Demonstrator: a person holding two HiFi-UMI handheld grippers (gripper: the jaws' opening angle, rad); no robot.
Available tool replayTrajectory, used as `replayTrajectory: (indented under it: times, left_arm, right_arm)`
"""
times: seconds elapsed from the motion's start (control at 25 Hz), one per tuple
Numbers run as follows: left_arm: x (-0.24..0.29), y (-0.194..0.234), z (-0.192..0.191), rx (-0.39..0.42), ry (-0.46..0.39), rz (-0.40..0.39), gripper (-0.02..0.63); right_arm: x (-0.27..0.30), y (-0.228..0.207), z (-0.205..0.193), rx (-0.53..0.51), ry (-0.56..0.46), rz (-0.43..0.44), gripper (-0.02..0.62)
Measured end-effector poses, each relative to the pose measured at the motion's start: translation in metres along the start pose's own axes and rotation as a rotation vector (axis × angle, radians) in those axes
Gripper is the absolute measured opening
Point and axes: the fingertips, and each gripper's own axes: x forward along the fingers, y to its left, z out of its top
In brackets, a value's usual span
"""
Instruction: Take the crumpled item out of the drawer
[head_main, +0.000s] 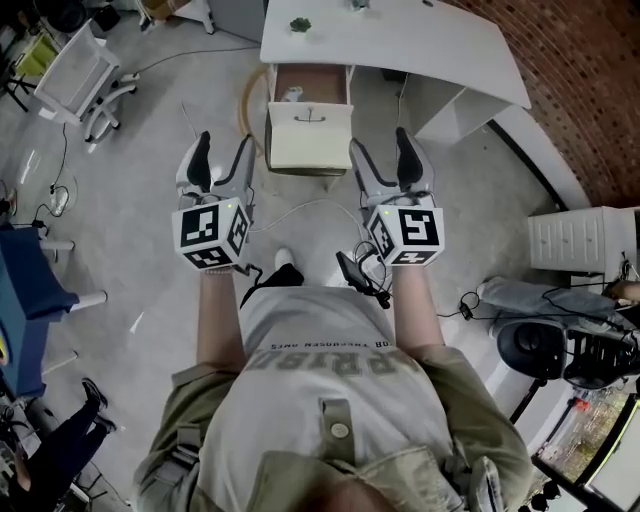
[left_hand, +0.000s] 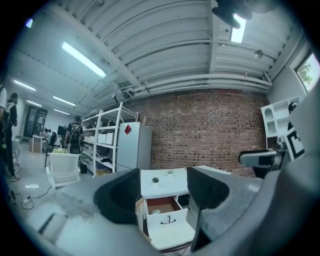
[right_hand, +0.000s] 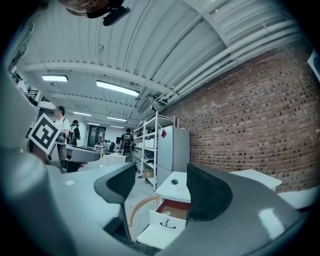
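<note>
The drawer (head_main: 310, 140), white with a dark curved handle on its front and a brown inside, stands pulled open under the white desk (head_main: 420, 40), and the crumpled item (head_main: 292, 95) (small, pale, too distant for detail) lies inside at its left side.

This is an open workroom in an industrial hall, part office and part lab. In the left gripper view a brick wall (left_hand: 210, 130) fills the middle. A ribbed metal ceiling (left_hand: 165, 45) with strip lights (left_hand: 83, 59) runs overhead, and metal shelves (left_hand: 102, 142) stand at the left beside a tall white cabinet (left_hand: 134, 147) (perhaps a fridge). In the head view a white desk (head_main: 400, 40) with an open drawer (head_main: 308, 140) sits at the top and an office chair (head_main: 80, 75) at the upper left. Cables (head_main: 300, 210) trail over the grey floor (head_main: 150, 260).
</note>
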Motion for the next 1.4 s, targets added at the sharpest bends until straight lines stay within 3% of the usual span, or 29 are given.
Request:
replayTrajectory:
  times: [0.36,0.84,1.12,1.4]
  left_arm:
    - [0.064,0.036,-0.003,-0.005,0.022,-0.069,0.301]
    - [0.098,0.055,-0.024,-0.011,0.08,-0.131,0.301]
    - [0.124,0.068,-0.039,-0.028,0.124,-0.121,0.301]
    - [0.168,0.075,-0.044,-0.044,0.149,-0.083,0.301]
  right_arm:
    - [0.056,-0.014,-0.003,0.002,0.014,-0.084,0.325]
    - [0.095,-0.043,-0.015,0.023,0.037,-0.18,0.325]
    - [0.135,-0.051,-0.032,0.04,0.077,-0.165,0.325]
    - [0.192,-0.071,-0.052,0.032,0.156,-0.093,0.325]
